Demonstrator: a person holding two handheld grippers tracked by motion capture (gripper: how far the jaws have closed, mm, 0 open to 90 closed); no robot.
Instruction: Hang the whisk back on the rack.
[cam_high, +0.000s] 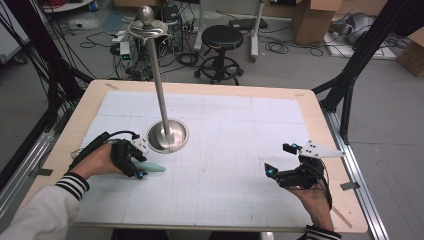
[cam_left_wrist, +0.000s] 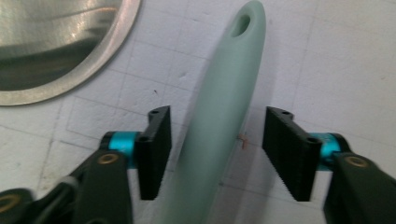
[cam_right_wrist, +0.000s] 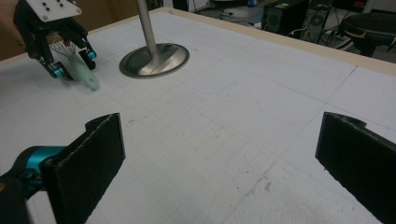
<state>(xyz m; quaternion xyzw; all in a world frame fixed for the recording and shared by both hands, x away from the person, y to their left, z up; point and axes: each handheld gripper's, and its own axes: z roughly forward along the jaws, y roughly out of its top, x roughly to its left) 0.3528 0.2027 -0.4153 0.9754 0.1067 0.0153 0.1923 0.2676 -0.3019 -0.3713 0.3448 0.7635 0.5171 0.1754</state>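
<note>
Two tongs work over the worktop (cam_high: 280, 130), which is covered by a white gridded mat. The right tongs (cam_high: 282, 160) hover released near the person's edge, jaws wide apart with nothing between them, well apart from everything else. The left tongs (cam_left_wrist: 217, 154) straddle a pale green handle (cam_left_wrist: 219, 116) that lies flat on the mat; both jaws stand clear of it, the left jaw closer than the right, so the grasp is not yet made. The handle's far end carries a hanging hole (cam_left_wrist: 241, 23). In the right gripper view a wire whisk head (cam_right_wrist: 60, 44) appears behind the jaws of the left tongs, though it is blurred. Just beyond the handle sits the round base (cam_high: 167, 135) of a metal stand, its pole (cam_high: 159, 85) rising to hooks (cam_high: 149, 27) at the top. Risks, as judged: because the handle is off centre, closing would let the left jaw strike first and push or roll the smooth, tapered handle sideways; a grip this far along may let the tool pivot when lifted; a swing toward the stand could knock the base or pole.
</note>
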